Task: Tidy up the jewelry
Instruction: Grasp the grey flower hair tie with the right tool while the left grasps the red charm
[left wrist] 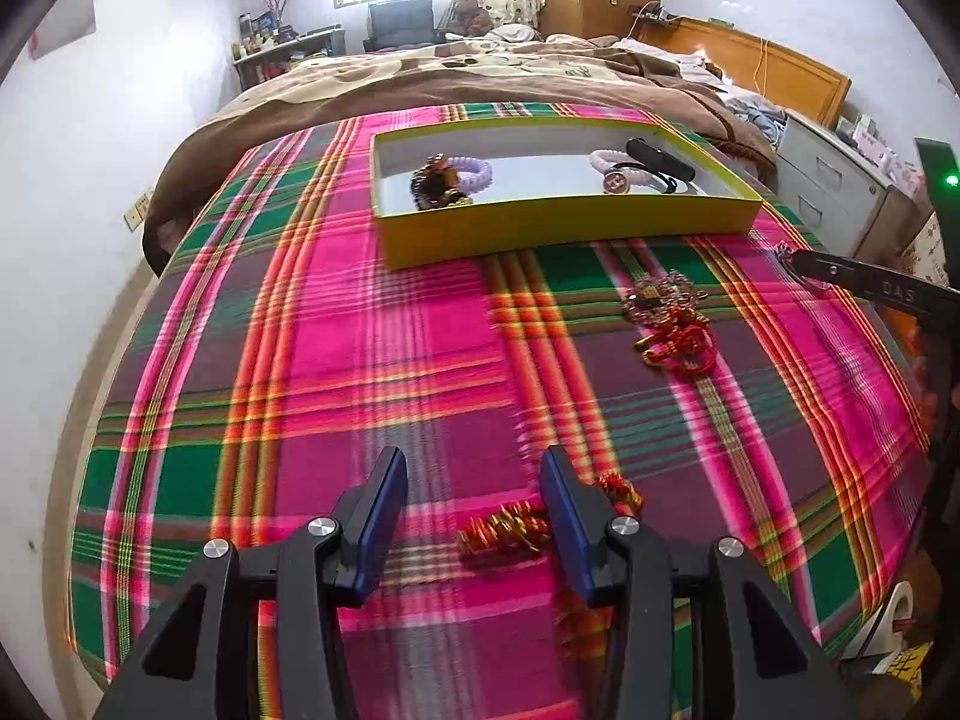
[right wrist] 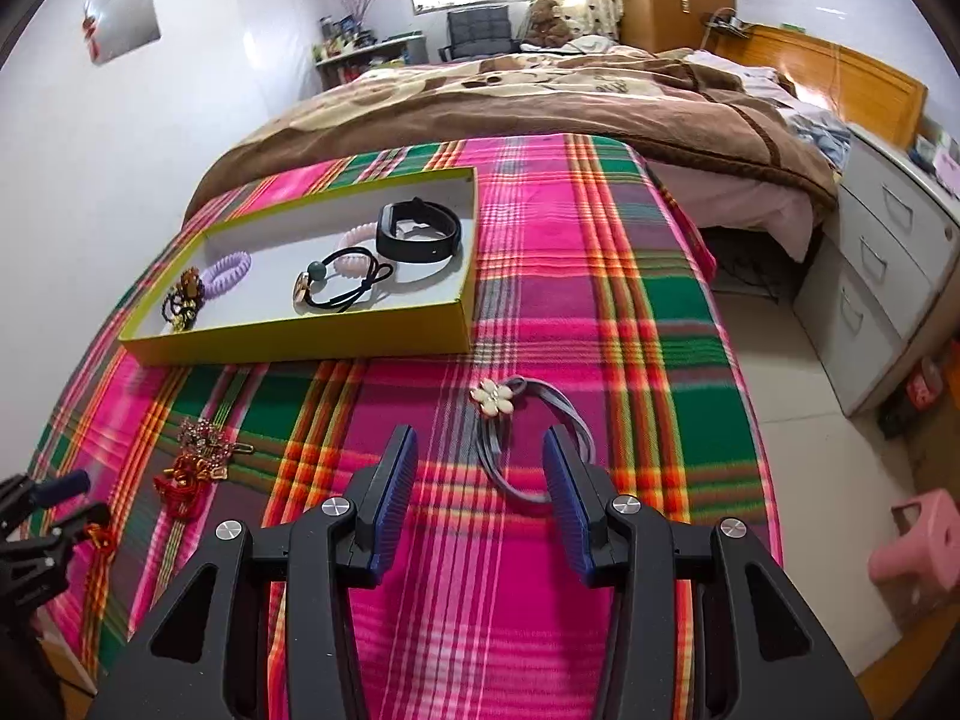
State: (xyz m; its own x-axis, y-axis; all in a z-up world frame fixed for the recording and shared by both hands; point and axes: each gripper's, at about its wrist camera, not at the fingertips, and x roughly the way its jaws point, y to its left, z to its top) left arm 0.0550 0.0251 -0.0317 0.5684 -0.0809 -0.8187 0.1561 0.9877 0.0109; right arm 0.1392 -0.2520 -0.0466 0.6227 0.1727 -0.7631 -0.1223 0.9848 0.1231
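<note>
While both jaws are standing wide and empty, the right hand-held gripper (right wrist: 480,498) is closing over the grey flower hair tie (right wrist: 528,438) lying just in front of the yellow tray (right wrist: 300,336), its loop running lengthwise away from the tray, flower end nearest it, so pinching the band across looks soundest.

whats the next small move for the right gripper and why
Probably ease the open right gripper forward and right to straddle the grey hair tie with the cream flower. It lies on the plaid blanket, partly between the fingers, outside the yellow-green tray.
</note>
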